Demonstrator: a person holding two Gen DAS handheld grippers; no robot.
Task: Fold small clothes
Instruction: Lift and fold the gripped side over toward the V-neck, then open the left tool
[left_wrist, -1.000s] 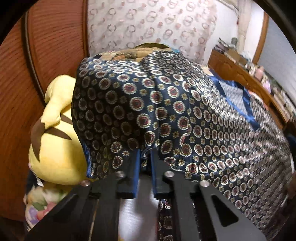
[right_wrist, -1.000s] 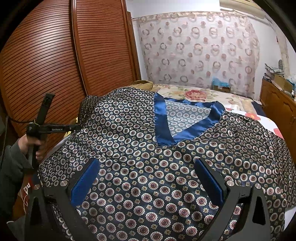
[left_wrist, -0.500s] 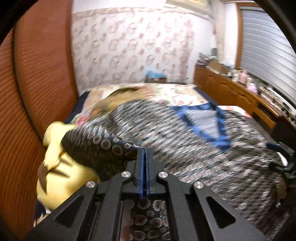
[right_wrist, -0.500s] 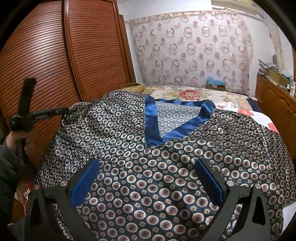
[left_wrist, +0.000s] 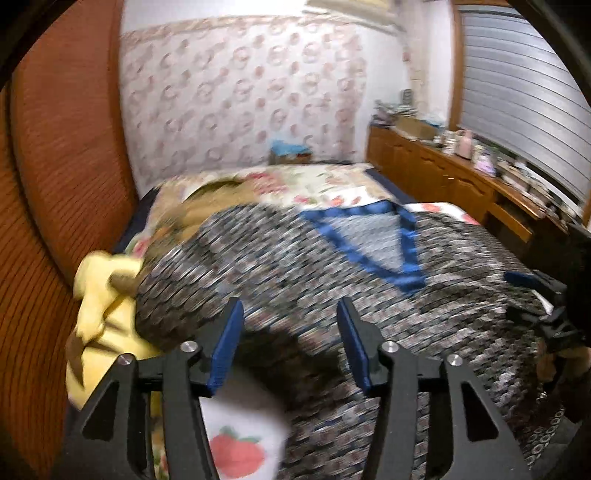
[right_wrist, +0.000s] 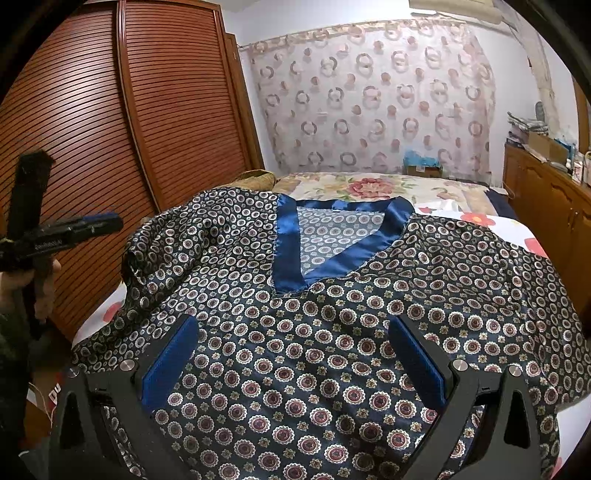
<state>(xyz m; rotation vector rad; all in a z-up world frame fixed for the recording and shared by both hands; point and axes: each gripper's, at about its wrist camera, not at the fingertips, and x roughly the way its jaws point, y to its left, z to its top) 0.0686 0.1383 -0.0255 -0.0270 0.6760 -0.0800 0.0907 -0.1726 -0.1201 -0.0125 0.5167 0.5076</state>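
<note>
Two claws, both gaping: the left gripper (left_wrist: 290, 341) has just been opening — nothing sits between its blue pads — while the right gripper (right_wrist: 291, 360) stands wide above the patterned shirt (right_wrist: 332, 332), gripping nothing. The shirt lies spread on the bed (right_wrist: 454, 192), collar at twelve o'clock, one sleeve (right_wrist: 159, 251) bunched at ten o'clock. A yellow plush toy (left_wrist: 99, 325) lies at nine o'clock.

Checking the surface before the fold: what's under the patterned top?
The patterned top lies on a floral bedsheet, visible past the collar and at its left edge. A yellow plush pokes out beside the sleeve. Anything beneath the middle is covered.
</note>
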